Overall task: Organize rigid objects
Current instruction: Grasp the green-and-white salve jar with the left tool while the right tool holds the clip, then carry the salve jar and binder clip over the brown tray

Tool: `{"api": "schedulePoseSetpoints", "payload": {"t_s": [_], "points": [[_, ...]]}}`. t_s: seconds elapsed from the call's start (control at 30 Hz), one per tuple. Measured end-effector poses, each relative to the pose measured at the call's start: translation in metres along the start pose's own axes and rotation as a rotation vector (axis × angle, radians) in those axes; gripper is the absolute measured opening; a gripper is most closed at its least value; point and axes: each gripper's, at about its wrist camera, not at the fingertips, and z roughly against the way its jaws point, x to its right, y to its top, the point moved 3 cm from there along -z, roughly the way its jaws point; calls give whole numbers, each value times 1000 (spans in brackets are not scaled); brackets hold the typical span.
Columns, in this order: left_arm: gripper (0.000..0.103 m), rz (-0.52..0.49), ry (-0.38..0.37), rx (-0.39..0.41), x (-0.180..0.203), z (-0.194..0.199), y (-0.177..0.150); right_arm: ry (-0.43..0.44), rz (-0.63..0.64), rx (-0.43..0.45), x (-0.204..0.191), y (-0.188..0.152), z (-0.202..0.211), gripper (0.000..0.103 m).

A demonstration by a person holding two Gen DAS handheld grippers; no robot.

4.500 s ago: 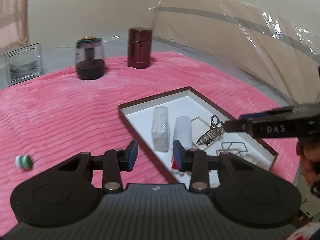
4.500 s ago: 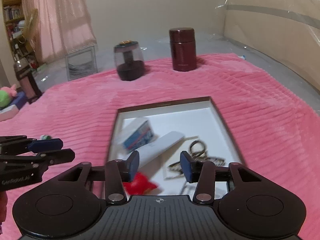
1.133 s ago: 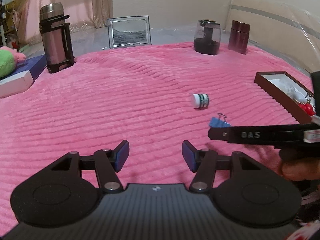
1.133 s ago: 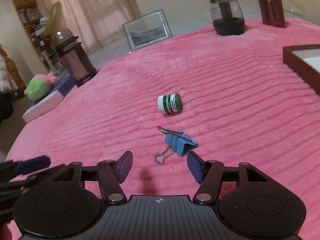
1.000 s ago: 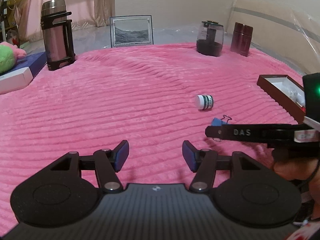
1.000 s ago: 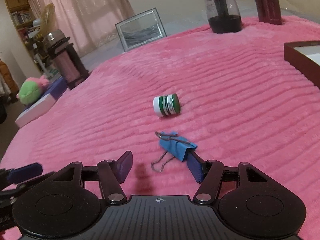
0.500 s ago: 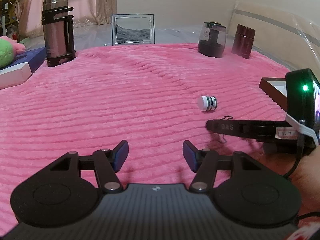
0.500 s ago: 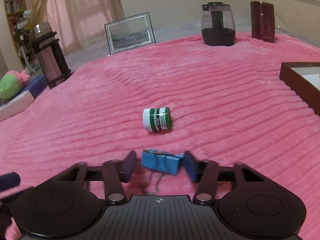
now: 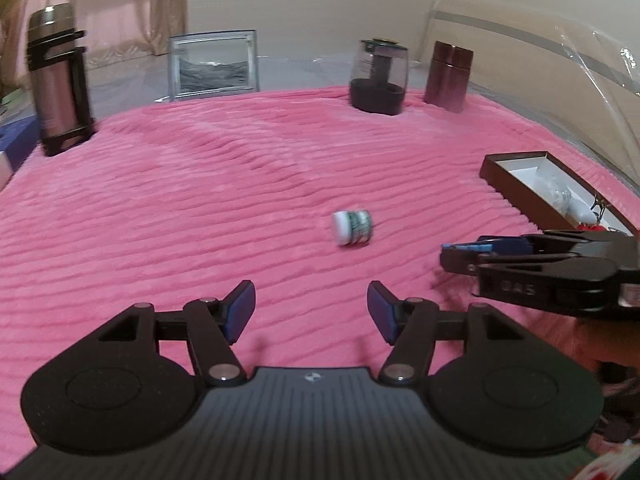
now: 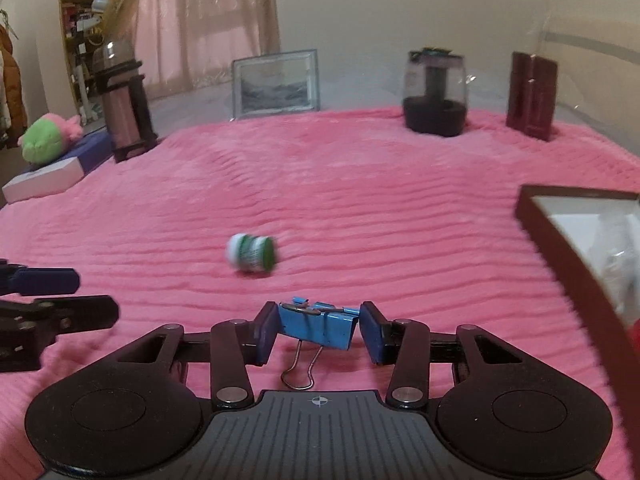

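A blue binder clip is pinched between the pads of my right gripper, its wire loop hanging down, just above the pink blanket. From the left wrist view the right gripper comes in from the right with the blue clip at its tip. A small white bottle with a green label lies on its side ahead. My left gripper points at it from short of it; its jaws are opening with nothing between them. A brown box with a white inside sits at right, holding several items.
Along the blanket's far edge stand a steel thermos, a picture frame, a glass jar with a dark base and a maroon canister. A green plush toy lies on a flat box at far left.
My right gripper closed on the blue binder clip and raised it off the blanket, swinging right toward the box. My left gripper moved closer to the bottle and its jaws widened a little.
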Motion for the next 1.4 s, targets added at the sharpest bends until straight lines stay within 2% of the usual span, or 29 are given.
{"api": "schedulePoseSetpoints", "payload": {"t_s": [0.27,0.37,0.47,0.67,0.77,0.93,1.07,1.27,1.4], "points": [[57,-47,14,18,37,-58,24,11,-24,28,42,7,15,41],[49,-57,41,26,43,-78,29,18,-25,32,53,6,18,41],[46,-52,66,32,44,-92,33,30,-31,33,60,5,19,41],[38,-55,75,14,47,-109,35,42,-43,29,71,2,16,41],[28,-70,90,0,50,-114,34,48,-52,27,74,1,17,41],[27,-69,88,-10,52,-104,31,51,-58,28,77,-1,25,41],[27,-64,54,-15,64,-81,26,60,-65,33,75,-1,40,41],[27,-60,-24,-3,104,-38,19,64,-84,49,80,-9,87,41],[27,-79,-92,10,142,-11,21,35,-87,57,100,-18,124,41]]}}
